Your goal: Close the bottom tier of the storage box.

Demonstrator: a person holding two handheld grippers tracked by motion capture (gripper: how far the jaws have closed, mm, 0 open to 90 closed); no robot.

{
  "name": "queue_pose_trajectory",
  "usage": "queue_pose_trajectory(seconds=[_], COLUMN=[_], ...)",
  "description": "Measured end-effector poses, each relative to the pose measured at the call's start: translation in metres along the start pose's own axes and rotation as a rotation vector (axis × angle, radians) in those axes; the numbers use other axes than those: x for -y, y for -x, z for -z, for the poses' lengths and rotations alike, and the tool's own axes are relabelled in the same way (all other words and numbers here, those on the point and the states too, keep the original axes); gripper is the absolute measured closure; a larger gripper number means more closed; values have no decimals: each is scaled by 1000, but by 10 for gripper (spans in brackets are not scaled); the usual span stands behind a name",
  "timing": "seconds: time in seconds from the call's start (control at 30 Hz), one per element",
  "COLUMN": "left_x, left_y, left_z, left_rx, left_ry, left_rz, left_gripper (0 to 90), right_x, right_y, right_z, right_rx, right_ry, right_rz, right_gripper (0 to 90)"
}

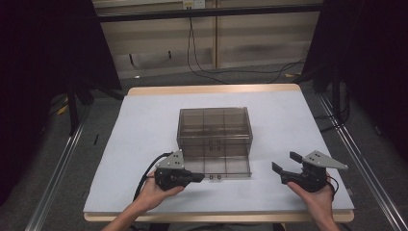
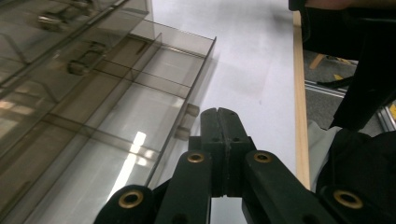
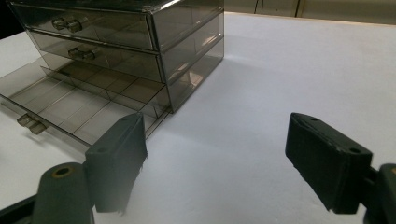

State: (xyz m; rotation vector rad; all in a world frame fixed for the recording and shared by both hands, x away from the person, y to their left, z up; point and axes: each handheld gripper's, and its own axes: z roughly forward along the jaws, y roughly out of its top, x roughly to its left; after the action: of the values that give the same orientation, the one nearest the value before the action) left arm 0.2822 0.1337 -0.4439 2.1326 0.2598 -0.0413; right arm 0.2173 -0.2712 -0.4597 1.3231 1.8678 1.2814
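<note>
A smoky, see-through plastic drawer cabinet stands near the middle of a bench covered in pale sheeting. It has three drawers stacked one above another. The bottom drawer is pulled well out toward the person, showing bare divided compartments; the two above it sit pushed in.

The left gripper lies low just in front of the open drawer's left front corner, pointing along its front edge. Its jaws are pressed fully together with nothing between them, and in the left gripper view its tip sits just beside the drawer's small twin-knob handle without gripping it. The right gripper rests well to the right of the cabinet, its jaws standing apart and holding nothing.

The cabinet looks light, rigid and slick (thin moulded plastic, likely brittle if squeezed hard). The drawer probably slides easily, and the whole cabinet may skid on the sheet if pushed. The best hold seems to be the little handle at the drawer's front, or a flat push on its front panel.
</note>
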Motion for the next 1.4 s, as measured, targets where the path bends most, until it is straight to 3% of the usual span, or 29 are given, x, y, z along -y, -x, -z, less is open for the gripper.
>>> queue_pose_trajectory(seconds=[0.3,0.4,0.6,1.0,1.2,1.4], left_x=[-7,-8,-8,8,10,11], left_y=[0,-1,-3,-10,-14,-15], left_z=[-17,-21,-32,-35,-35,-36], left_rx=[19,30,34,17,11,5], left_ry=[-61,-72,-82,-142,-138,-164], left_rz=[-36,-14,-23,7,29,14], left_gripper=[900,900,900,900,900,900], right_x=[0,0,0,-1,0,0], right_y=[0,0,-2,-5,-4,-3], right_z=[-1,-1,-4,-1,-2,-3], right_rx=[-1,-5,-19,-21,-23,-17], right_ry=[-4,-3,-7,-6,-3,-7], right_rz=[8,6,17,29,30,31], right_gripper=[203,203,202,182,154,147])
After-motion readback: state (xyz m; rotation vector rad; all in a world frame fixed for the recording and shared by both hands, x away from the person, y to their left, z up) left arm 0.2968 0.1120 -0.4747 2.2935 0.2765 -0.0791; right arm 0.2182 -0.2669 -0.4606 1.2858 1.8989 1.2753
